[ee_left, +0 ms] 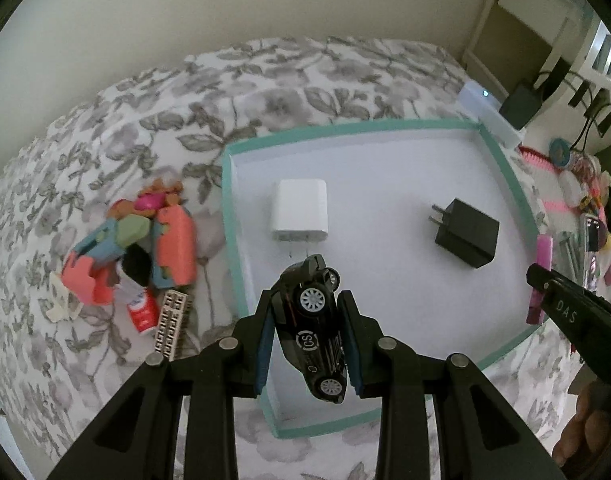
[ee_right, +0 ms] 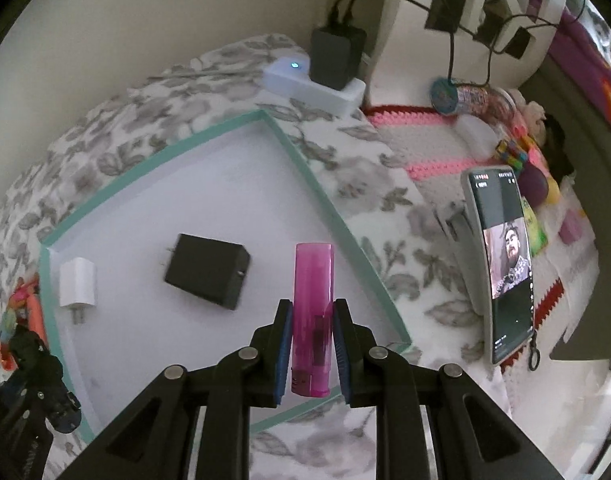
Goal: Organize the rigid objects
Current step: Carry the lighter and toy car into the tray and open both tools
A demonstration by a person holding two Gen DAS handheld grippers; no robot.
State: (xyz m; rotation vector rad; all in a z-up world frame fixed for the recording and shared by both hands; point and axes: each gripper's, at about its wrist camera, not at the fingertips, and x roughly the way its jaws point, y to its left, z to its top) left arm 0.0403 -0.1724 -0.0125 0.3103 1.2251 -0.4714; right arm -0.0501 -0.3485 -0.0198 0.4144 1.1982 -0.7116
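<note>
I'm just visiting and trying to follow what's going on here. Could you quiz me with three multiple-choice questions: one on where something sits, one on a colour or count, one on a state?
1. Where does the black plastic charger block lie?
A. in the teal-rimmed white tray
B. on the floral bedcover
C. on the phone

2. How many chargers lie in the tray?
A. one
B. two
C. four

3. What is the right gripper doing?
A. hanging open
B. holding a spoon
C. clamping a translucent pink lighter

Answers:
1 A, it rests on the tray floor.
2 B, a white cube charger and the black one.
3 C, its jaws press both lighter sides.
</note>
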